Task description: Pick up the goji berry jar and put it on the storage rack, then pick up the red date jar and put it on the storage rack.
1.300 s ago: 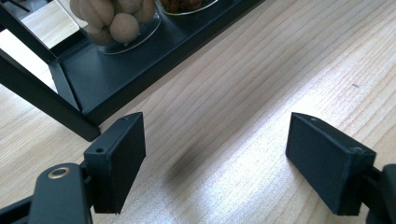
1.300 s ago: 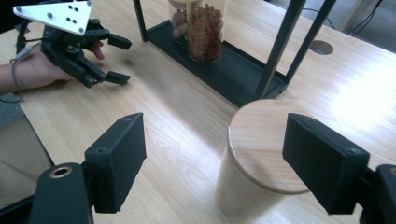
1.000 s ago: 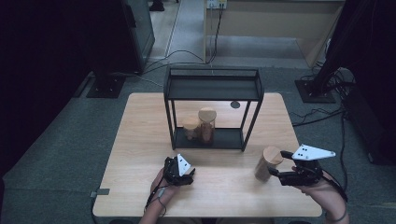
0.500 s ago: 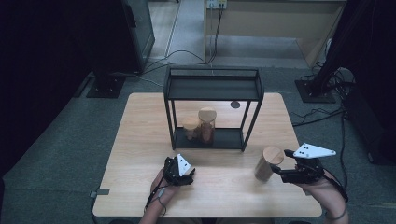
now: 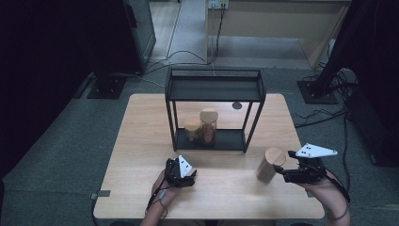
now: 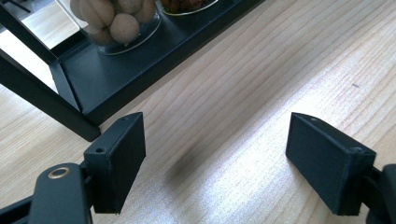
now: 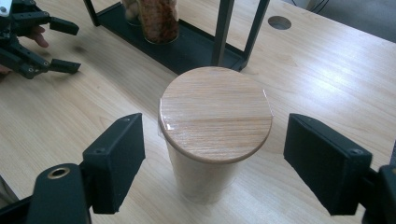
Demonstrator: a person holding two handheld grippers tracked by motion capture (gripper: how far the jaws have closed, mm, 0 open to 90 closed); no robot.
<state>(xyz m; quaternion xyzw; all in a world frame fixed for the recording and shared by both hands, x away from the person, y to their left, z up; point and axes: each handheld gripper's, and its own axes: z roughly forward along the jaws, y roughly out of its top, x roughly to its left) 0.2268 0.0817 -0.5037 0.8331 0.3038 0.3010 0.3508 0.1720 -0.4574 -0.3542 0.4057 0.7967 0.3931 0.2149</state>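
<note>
Between right claw (image 7: 212, 163) jaws: unlabelled jar (image 7: 215, 135), plain wood lid, untouched.

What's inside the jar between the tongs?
A round wooden lid covers the jar between the right tongs, hiding the top. Its side looks pale and blurry, so the filling cannot be told.

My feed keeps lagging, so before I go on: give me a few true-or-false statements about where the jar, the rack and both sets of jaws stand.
1. The right gripper has its jaws open on either side of the wooden-lidded jar. True.
2. The left gripper holds a jar. False: nothing is between its jaws.
3. Two jars stand on the black rack's bottom shelf. True.
4. The wooden-lidded jar lies on its side. False: it stands upright on the table.
</note>
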